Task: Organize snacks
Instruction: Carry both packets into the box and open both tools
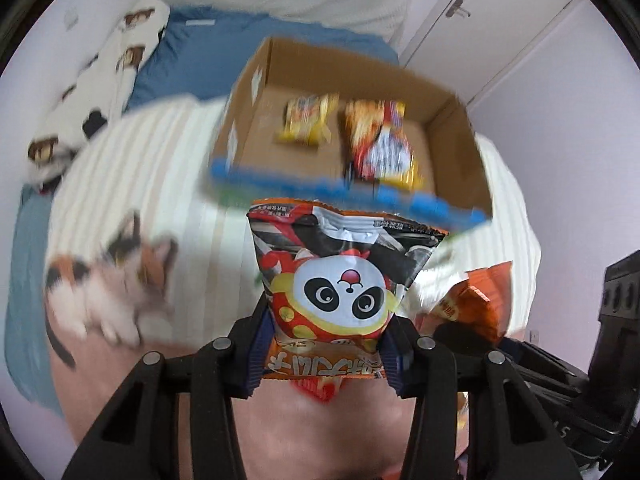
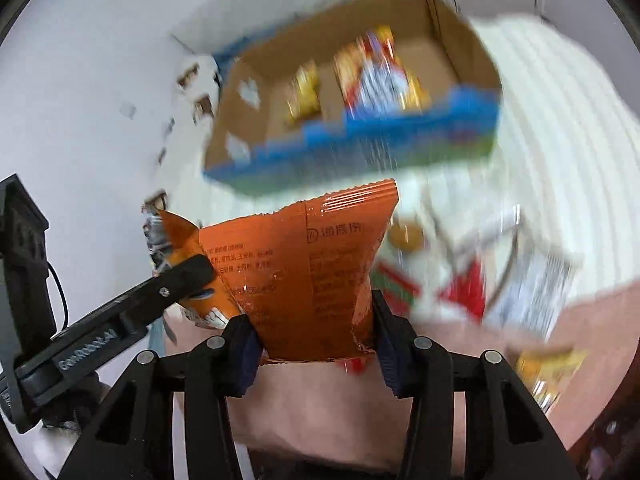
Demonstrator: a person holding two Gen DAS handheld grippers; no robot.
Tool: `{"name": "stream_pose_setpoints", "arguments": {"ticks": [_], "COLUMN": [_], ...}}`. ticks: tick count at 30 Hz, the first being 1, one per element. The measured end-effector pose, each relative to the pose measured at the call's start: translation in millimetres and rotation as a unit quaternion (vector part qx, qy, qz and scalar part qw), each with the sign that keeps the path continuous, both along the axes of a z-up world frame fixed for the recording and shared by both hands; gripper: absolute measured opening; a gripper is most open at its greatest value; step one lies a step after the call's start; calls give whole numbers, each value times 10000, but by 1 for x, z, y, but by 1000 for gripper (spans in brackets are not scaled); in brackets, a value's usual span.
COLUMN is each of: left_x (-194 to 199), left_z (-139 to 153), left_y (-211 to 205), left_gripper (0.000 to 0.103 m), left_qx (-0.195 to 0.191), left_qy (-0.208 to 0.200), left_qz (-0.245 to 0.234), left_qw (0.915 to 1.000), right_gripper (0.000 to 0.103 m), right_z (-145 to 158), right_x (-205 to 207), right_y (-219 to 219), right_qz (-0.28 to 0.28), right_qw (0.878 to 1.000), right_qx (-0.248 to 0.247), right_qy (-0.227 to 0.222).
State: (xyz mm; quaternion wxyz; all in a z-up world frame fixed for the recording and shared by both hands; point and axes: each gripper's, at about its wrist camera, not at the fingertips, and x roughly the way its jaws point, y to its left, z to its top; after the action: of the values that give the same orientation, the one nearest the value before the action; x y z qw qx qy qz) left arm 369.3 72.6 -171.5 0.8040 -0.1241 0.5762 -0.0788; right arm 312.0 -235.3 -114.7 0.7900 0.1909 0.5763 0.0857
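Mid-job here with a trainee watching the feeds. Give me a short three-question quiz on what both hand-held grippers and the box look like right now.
1. True or false: the left hand-held gripper is shut on the panda snack bag.
2. How many snack packs already lie in the cardboard box? A) none B) two C) five
3. Fill in: the right hand-held gripper holds an ______ snack bag by its lower edge.

Key:
1. True; its pads pinch the bag's lower part.
2. B: a yellow pack and a red-and-yellow pack, side by side on the box floor.
3. Orange.
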Motion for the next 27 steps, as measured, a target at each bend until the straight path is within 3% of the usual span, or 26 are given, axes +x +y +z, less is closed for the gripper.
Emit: {"name": "stream_pose_setpoints", "arguments": {"ticks": [6,9,16,22,27], "left_x": [88,128,208,225,223], "left_z": [10,3,-56,-111,-138], "left_y": [0,5,12,11,9], "left_gripper": [44,45,45,45,45], "left_qx": [72,188,401,633,664], "left_qy": [65,268,1184,1873,2139], "left_qz": [-12,-52,-174,-323,-417], "left_qw": [10000,9995,9920,9797,9737], "right_gripper": [51,51,51,51,51], "right_z": [31,25,-16,-61,-92], "right_x": [70,109,186,213,221], "right_y": [-6,-4,2,12,13], "right_qz": [-51,-25,69,265,362], "right_qw": [9995,9996,9996,9966,9934], "right_qx": [-28,-92,-161,-243,-277], "right_qy": [-302,-252,231,747,1050]}}
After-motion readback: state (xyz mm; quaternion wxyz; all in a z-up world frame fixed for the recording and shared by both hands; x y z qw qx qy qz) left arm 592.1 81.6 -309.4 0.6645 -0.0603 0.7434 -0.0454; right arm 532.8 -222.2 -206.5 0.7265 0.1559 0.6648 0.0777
